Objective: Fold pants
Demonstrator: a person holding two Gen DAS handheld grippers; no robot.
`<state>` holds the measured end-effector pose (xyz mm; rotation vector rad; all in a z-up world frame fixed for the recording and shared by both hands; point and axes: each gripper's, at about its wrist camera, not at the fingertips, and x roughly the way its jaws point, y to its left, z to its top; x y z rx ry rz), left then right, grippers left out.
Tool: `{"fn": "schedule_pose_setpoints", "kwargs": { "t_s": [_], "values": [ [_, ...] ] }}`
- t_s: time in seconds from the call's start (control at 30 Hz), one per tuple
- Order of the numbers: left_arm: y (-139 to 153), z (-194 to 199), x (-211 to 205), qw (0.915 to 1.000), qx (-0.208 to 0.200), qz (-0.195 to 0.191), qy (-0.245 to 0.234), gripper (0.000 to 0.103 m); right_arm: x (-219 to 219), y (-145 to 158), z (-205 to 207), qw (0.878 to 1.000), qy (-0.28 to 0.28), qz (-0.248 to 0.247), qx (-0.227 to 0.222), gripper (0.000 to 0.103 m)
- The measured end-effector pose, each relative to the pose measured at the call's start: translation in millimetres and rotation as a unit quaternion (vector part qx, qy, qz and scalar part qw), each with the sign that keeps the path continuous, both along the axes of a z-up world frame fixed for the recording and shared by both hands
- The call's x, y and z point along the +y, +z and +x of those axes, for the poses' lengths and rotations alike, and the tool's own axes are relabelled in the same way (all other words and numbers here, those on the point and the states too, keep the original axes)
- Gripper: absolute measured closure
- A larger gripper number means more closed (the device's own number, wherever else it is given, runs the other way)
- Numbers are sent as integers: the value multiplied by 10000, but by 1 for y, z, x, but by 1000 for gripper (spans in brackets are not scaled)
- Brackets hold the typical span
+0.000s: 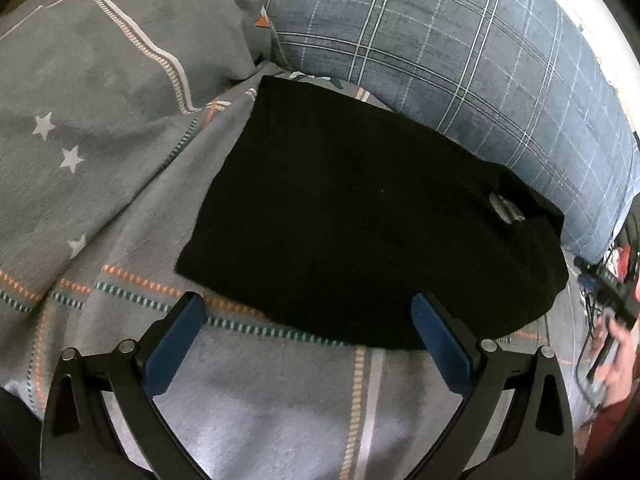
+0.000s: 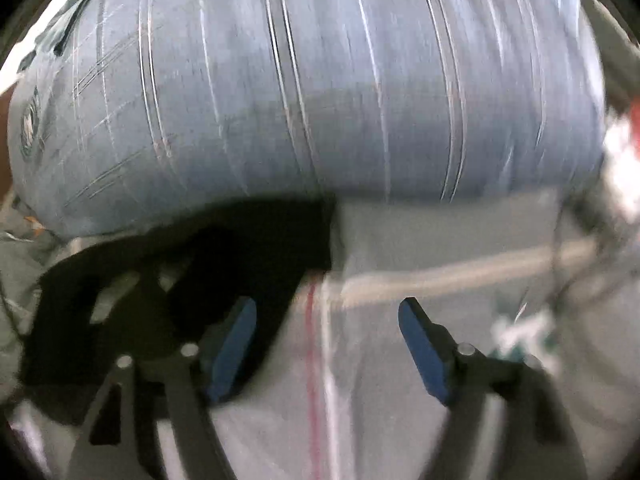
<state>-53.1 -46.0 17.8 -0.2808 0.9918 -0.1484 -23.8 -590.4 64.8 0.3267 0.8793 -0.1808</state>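
Note:
The black pants lie folded into a compact rectangle on the grey patterned bedspread, with a small white label showing near their right end. My left gripper is open and empty, its blue pads just short of the pants' near edge. In the blurred right wrist view the pants lie at lower left. My right gripper is open and empty over the bedspread, just right of the pants' edge.
A blue plaid pillow lies right behind the pants and fills the top of the right wrist view. A bunched grey star-print duvet lies at left. Cables and a hand are at the far right.

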Motion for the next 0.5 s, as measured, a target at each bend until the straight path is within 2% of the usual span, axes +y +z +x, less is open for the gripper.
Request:
{"fn": "schedule_pose_setpoints", "kwargs": {
  "t_s": [0.03, 0.13, 0.17, 0.2, 0.23, 0.27, 0.3, 0.37, 0.4, 0.43, 0.5],
  "values": [
    [0, 2, -1, 10000, -8, -21, 14, 0, 2, -6, 1, 9997, 79, 208, -77, 29],
    [1, 9, -5, 9999, 32, -81, 76, 0, 5, -21, 22, 9997, -109, 173, -90, 30],
    [2, 12, -6, 9999, 51, -124, 106, 0, 3, -28, 33, 9991, -142, 375, -109, 30],
    [2, 14, -7, 9998, 58, -161, 129, 0, 2, -31, 38, 9989, -180, 367, -211, 30],
    [2, 16, -7, 9997, 47, -186, 153, 0, 1, -33, 43, 9989, -211, 306, -281, 44],
    [2, 18, -8, 9996, 34, -194, 181, 0, 0, -36, 50, 9989, -199, 335, -243, 80],
    [2, 20, -9, 9996, 30, -209, 202, 0, -6, -40, 44, 9983, -179, 504, -211, 98],
    [4, 23, -9, 9992, -26, -345, 194, 0, -7, -37, 36, 9966, -278, 681, -370, 99],
    [5, 24, -7, 9989, -76, -432, 187, 12, -6, -31, 27, 9961, -310, 660, -504, 99],
    [6, 24, -5, 9988, -98, -426, 206, 43, -2, -17, 6, 9955, -328, 569, -686, 99],
    [7, 27, -2, 9989, -61, -456, 130, 73, 2, 3, -22, 9939, -375, 442, -941, 99]
  ]
}}
